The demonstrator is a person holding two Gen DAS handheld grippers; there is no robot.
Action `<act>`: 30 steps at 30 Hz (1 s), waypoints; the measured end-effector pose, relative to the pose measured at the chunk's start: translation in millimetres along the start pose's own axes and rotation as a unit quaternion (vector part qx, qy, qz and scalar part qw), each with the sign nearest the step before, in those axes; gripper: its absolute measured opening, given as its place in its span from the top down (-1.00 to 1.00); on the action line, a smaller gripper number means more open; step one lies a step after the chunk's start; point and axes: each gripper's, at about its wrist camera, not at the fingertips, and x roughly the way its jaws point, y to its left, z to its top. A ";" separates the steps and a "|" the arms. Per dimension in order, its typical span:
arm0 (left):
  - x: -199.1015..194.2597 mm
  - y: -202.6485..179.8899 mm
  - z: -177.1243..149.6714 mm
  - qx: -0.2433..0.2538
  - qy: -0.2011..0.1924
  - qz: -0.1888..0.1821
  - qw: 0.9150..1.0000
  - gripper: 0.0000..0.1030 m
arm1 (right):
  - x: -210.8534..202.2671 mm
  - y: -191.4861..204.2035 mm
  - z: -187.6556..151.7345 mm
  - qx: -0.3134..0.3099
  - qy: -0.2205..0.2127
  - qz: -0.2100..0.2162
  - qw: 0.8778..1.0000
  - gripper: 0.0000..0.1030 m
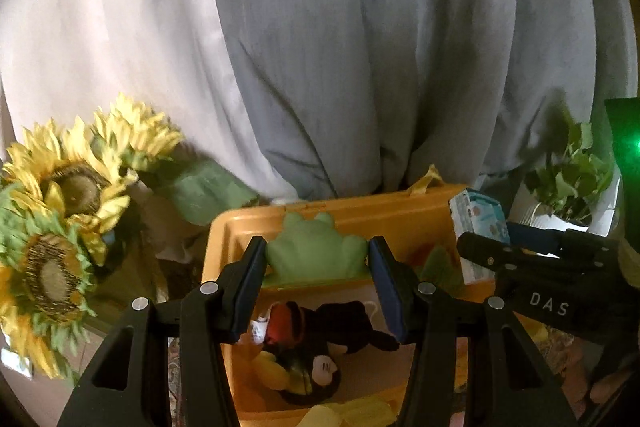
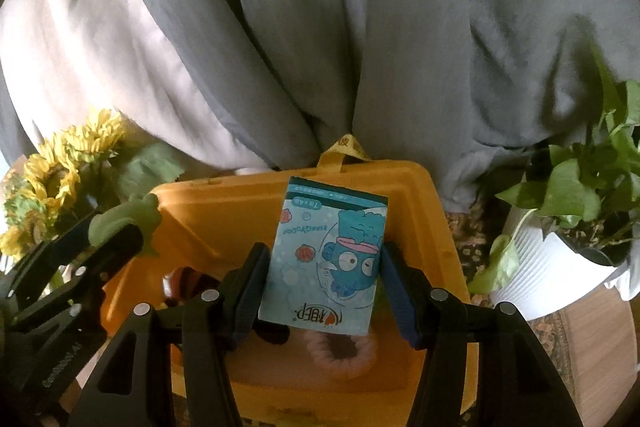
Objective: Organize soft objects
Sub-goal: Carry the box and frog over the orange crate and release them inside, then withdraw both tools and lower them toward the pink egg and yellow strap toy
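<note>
Inside yellow bin (image 1: 224,247), black plush (image 1: 332,331), pink scrunchie (image 2: 340,351)

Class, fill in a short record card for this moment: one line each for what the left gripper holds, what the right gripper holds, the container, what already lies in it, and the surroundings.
left gripper: shut on green plush
right gripper: shut on tissue pack, blue cartoon print
container: yellow bin, below both grippers
in bin: dark plush toy, pink ring
surroundings: sunflowers, potted plant, grey curtain
</note>
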 end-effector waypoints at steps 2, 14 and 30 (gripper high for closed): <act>6.4 0.4 -0.7 -0.002 0.013 -0.002 1.000 -0.01 | 5.4 -1.5 1.1 0.001 0.011 0.001 1.000 -0.12; 19.9 0.4 -2.5 0.004 0.030 -0.002 1.000 -0.15 | 20.7 -3.3 8.0 0.004 0.051 -0.001 0.999 -0.21; -52.4 -23.9 1.1 0.024 -0.048 -0.004 0.999 -0.26 | -54.3 -14.1 3.1 0.009 -0.035 -0.032 0.999 -0.30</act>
